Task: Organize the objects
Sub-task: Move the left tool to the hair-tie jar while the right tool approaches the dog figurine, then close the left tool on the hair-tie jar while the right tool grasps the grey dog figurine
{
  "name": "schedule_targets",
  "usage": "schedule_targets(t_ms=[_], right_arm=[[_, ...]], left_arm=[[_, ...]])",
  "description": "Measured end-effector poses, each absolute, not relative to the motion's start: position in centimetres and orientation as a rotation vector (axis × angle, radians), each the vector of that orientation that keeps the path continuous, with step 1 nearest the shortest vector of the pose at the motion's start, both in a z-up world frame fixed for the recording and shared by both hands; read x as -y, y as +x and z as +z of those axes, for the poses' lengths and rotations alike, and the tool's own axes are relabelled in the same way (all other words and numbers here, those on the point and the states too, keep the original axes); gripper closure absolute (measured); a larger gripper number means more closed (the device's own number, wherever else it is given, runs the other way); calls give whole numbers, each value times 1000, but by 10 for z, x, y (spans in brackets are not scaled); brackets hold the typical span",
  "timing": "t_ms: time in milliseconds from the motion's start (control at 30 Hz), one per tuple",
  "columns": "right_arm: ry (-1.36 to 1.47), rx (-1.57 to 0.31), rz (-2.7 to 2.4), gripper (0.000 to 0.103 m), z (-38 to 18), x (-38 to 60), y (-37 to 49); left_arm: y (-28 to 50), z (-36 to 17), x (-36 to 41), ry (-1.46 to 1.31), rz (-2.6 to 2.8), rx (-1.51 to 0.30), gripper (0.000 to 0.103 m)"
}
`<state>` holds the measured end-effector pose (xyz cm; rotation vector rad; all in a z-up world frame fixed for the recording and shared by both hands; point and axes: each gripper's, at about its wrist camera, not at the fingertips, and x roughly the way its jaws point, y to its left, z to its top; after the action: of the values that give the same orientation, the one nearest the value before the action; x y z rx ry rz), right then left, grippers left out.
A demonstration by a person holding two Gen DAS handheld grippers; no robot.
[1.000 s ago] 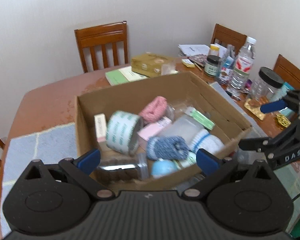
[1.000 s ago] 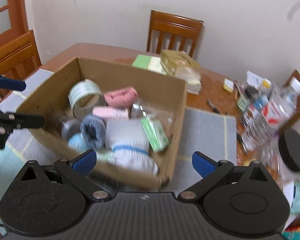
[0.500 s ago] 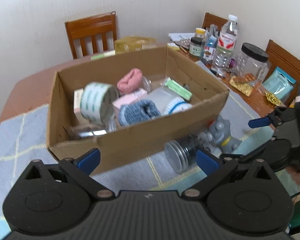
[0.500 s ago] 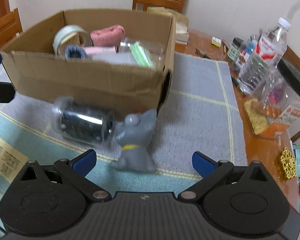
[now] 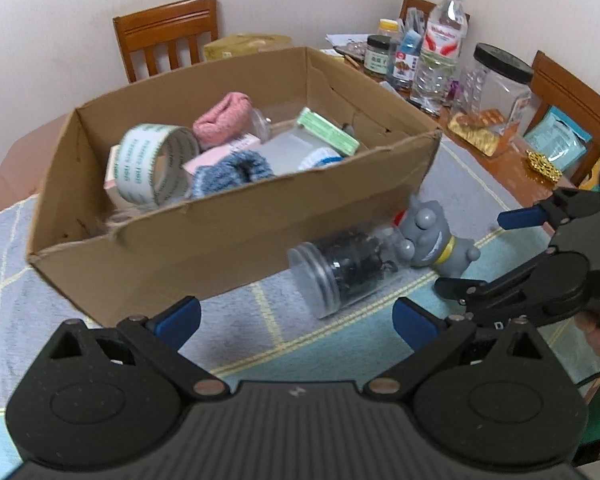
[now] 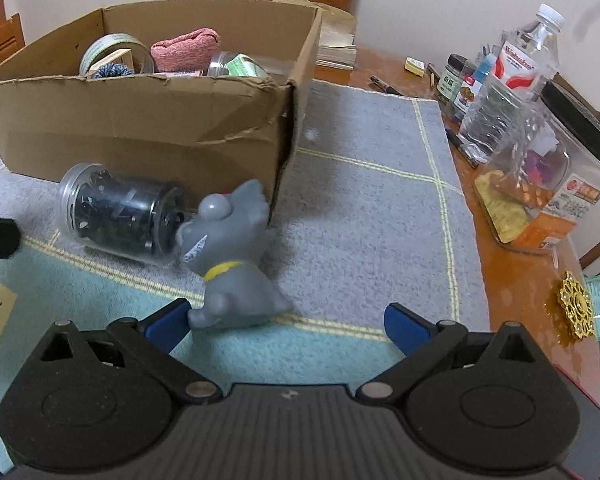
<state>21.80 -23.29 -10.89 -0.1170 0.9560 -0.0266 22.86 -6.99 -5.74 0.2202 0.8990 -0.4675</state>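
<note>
While both tongs stand apart and empty, the grey toy (image 6: 236,264) sits just ahead of the right tongs (image 6: 286,320), touching the left fingertip. Beyond the left tongs (image 5: 296,318) lies the clear jar (image 5: 348,268), then the cardboard box (image 5: 204,236).

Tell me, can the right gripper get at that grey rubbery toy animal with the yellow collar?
Probably yes: the right gripper is open, and the grey toy animal stands just ahead of it on the mat, nothing between.
</note>
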Motion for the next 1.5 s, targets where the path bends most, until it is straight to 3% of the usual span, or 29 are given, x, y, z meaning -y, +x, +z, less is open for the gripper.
schedule_targets(t_ms=[267,933,1067,1167,1500], right_arm=[[-209,-945,-62,0,-103,245,210],[-110,-1003,-4,0,-116,255,200],[-89,-1006,-13,0,-116,252,203],[-75,-1009,-24,0,-116,252,205],[-67,-1016,-37,0,-115,249,205]], left_arm=[[238,-77,94,159,-436,-946,1],[260,-101,116,182,-357,-914,2],[261,-102,118,193,-369,-908,8],[259,-102,117,184,-404,-916,23],[256,-101,85,226,-356,-923,23]])
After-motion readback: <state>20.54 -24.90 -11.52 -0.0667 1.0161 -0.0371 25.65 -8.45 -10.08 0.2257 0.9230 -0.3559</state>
